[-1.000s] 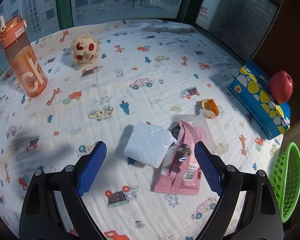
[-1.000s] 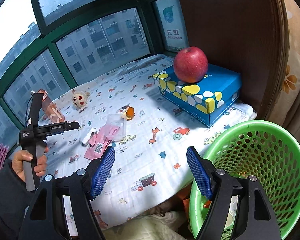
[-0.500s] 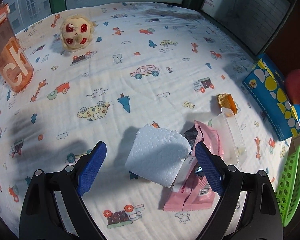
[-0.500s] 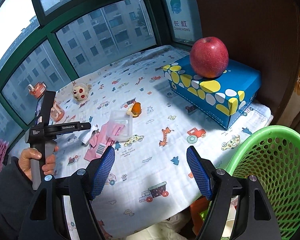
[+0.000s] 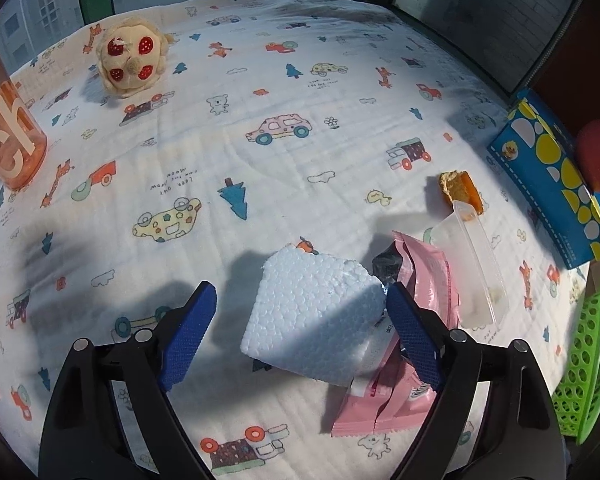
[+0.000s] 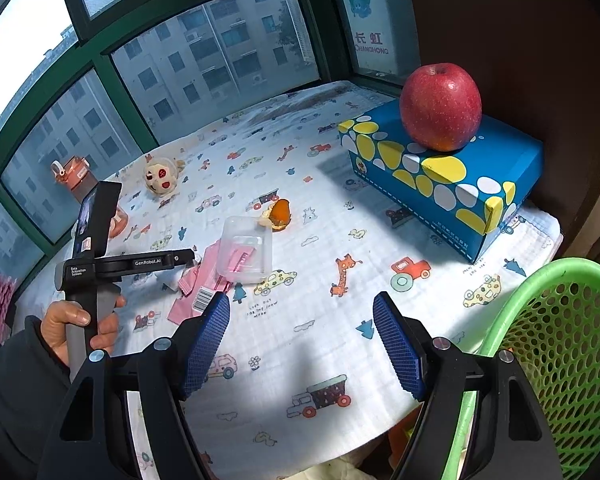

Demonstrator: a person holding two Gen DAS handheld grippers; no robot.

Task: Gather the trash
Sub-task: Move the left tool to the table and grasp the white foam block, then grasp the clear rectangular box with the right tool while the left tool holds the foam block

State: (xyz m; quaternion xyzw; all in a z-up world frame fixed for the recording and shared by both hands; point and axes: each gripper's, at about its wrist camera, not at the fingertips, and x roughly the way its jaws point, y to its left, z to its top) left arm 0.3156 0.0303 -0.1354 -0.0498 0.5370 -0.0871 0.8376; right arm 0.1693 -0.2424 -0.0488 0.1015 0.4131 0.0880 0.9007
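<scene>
A white cloth (image 5: 300,160) printed with small cars, trees and animals covers nearly the whole of both views. In the right wrist view a green plastic basket (image 6: 560,360) fills the lower right corner, and a blue box with yellow and white spots (image 6: 452,184) sits at the right, with a red apple (image 6: 440,106) standing on top of it. An orange drink bottle (image 5: 8,136) is at the left edge of the left wrist view, and a round plush toy (image 5: 130,62) lies in the upper left.

The trash is in the lower middle and lower right of the left wrist view. A white foam block (image 5: 316,316) lies between the fingers of the left gripper (image 5: 300,332). The right pad is just at the corner of the foam and the left pad is apart from it, so the jaws are open and grip nothing; they have just been closing a little. A pink wrapper (image 5: 396,392) lies partly under the foam and to its right. A clear plastic tray (image 5: 472,272) rests beside the wrapper, and a piece of orange peel (image 5: 460,190) touches the far end of the tray.

In the right wrist view a hand (image 6: 80,328) in a dark sleeve holds the left gripper at the left of the frame. The right gripper (image 6: 300,344), in the lower middle, has its blue pads wide apart, with only the cloth between them.
</scene>
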